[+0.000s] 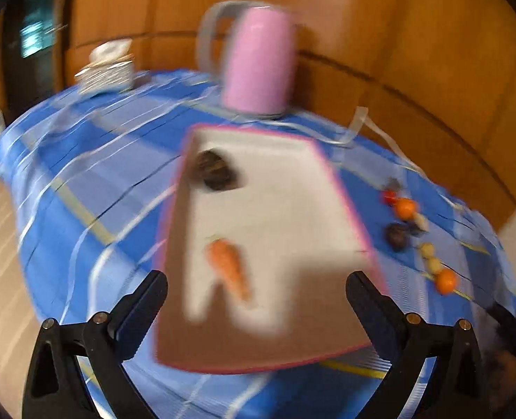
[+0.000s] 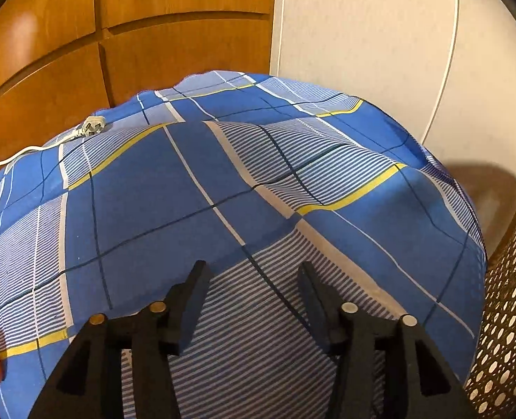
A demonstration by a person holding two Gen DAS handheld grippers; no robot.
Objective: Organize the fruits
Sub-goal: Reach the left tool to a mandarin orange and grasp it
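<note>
No readable txt, labels, brands or nos. anywhere; left-wrist view too blurred to tell.

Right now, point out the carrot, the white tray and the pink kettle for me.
carrot (image 1: 227, 266): left wrist view, middle of its orange body.
white tray (image 1: 285, 209): left wrist view, bare floor of the tray.
pink kettle (image 1: 259, 66): left wrist view, centre of its pink body.

a table under a blue checked cloth (image 1: 83, 160) carries a pink-rimmed tray (image 1: 275, 244), a pink kettle (image 1: 261, 63) behind it, stacked dishes (image 1: 106, 70) at the far left, and a loose row of small fruits (image 1: 406, 207), blurred, perhaps oranges among them. a white plug (image 2: 92, 126) lies near the far edge.
</note>
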